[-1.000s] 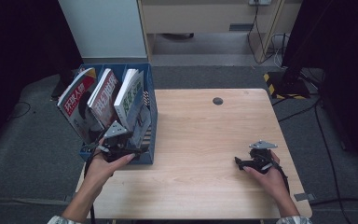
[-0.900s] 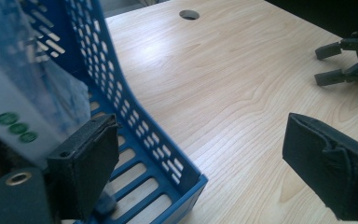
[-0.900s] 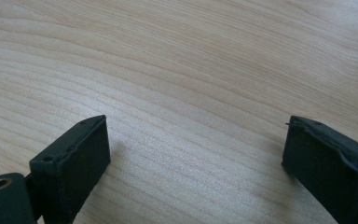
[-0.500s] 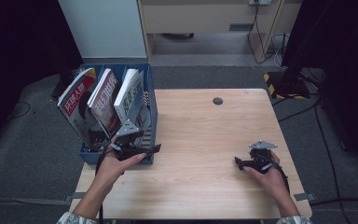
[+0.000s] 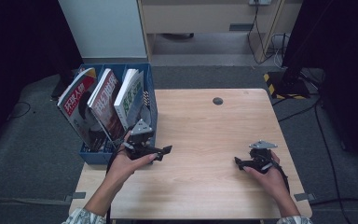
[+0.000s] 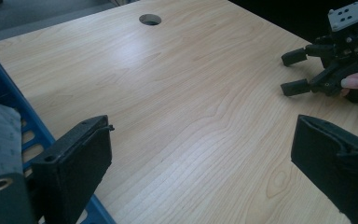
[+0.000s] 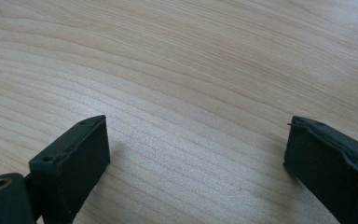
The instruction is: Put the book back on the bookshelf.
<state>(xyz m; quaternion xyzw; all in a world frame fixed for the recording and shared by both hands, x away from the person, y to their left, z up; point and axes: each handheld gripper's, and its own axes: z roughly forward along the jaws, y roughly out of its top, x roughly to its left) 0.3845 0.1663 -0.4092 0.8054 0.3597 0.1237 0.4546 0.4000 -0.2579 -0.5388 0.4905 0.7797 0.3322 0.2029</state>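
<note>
High view placed the left gripper [image 5: 164, 152] just right of the blue book bin [image 5: 151, 100], jaws just spreading, holding nothing; right gripper [image 5: 238, 162] gaped empty. Left gripper view added the bin's slotted wall [image 6: 28, 135] beside its jaw.

Even soft light; dark surroundings; slight blur

A blue slotted file box [image 5: 152, 109] hangs at the table's left edge, its wall partly in the left gripper view. Three magazines stand in it, leaning left: a red-covered one [image 5: 77, 100] outermost, a white-and-red one [image 5: 103, 98] in the middle, and a green-lettered one [image 5: 129, 95] nearest the table. Something dark, perhaps a fourth item, sits behind.
</note>
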